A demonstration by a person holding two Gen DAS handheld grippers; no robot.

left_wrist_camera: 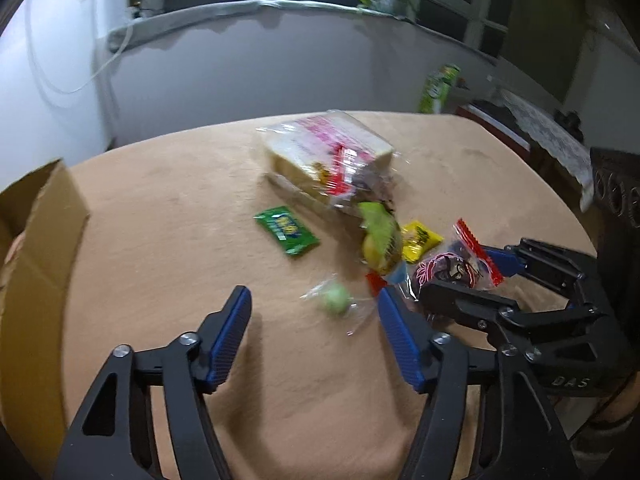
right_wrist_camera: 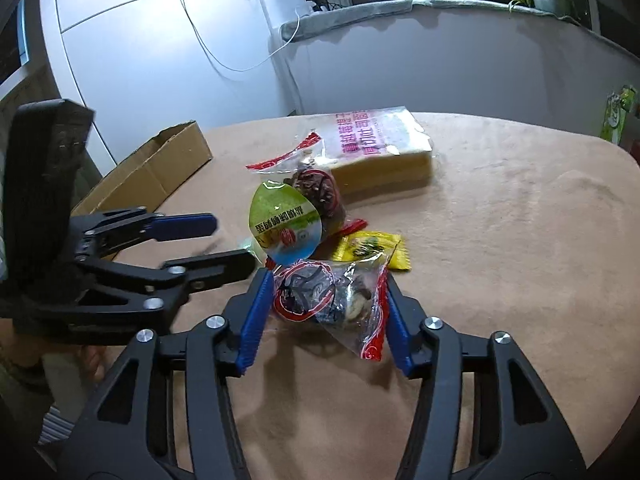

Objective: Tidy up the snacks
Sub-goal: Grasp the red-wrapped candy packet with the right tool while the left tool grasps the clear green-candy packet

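The table [left_wrist_camera: 168, 248] under its tan cloth carries the snacks in a loose cluster, with the box [right_wrist_camera: 160, 168] open at its left edge. The bread [left_wrist_camera: 328, 156] lies farthest back. Only the left view shows the green packet [left_wrist_camera: 287, 230] lying apart and the green candy [left_wrist_camera: 338, 300] in clear wrap. Only the right view shows the pouch's [right_wrist_camera: 286, 222] printed lid. The right gripper [right_wrist_camera: 326, 308] tilts down, its blue pads tight against a clear red-edged bag [right_wrist_camera: 336, 300]. The left gripper [left_wrist_camera: 316, 316] slants down, jaws partly open around the candy without touching it.
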